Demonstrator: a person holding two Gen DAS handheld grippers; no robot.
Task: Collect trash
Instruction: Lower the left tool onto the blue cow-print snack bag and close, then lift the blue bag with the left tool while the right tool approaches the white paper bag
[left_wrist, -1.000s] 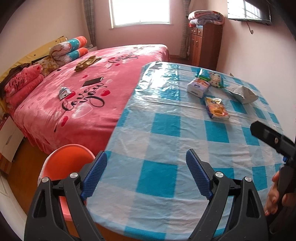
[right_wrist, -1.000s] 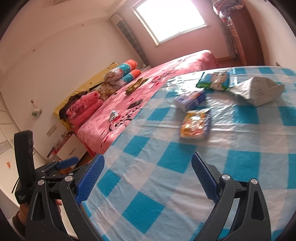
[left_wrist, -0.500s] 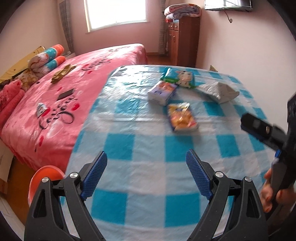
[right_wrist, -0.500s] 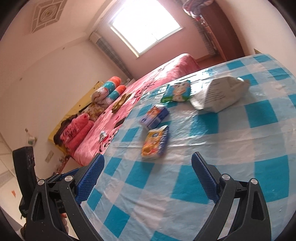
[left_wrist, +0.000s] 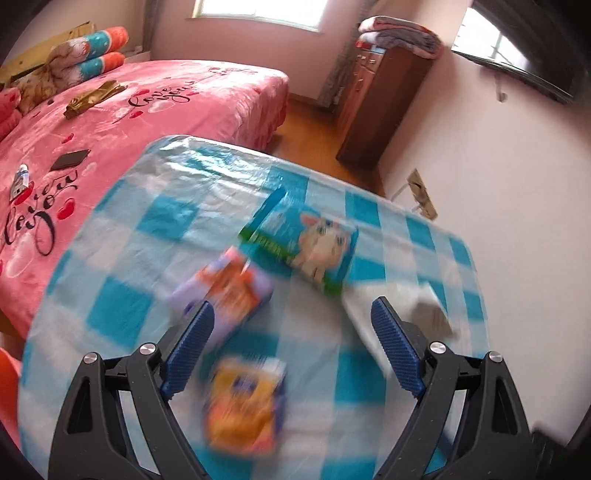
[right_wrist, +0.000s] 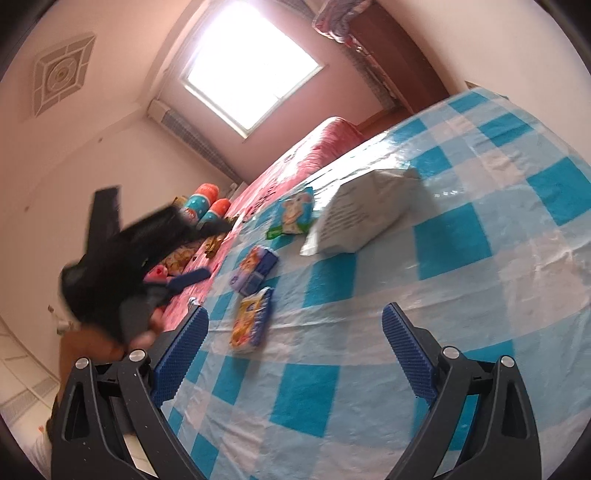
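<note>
Four packets lie on the tabletop (left_wrist: 122, 236); the orange packet (left_wrist: 243, 406) sits between the left gripper's (left_wrist: 291, 354) spread, empty fingers.

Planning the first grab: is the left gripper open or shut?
Open. The left gripper has its blue pads wide apart above the orange packet, gripping nothing.

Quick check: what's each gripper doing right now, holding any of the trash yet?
Left gripper: open, holding nothing, above the orange packet.
Right gripper: open, holding nothing, over the checked tablecloth.
</note>
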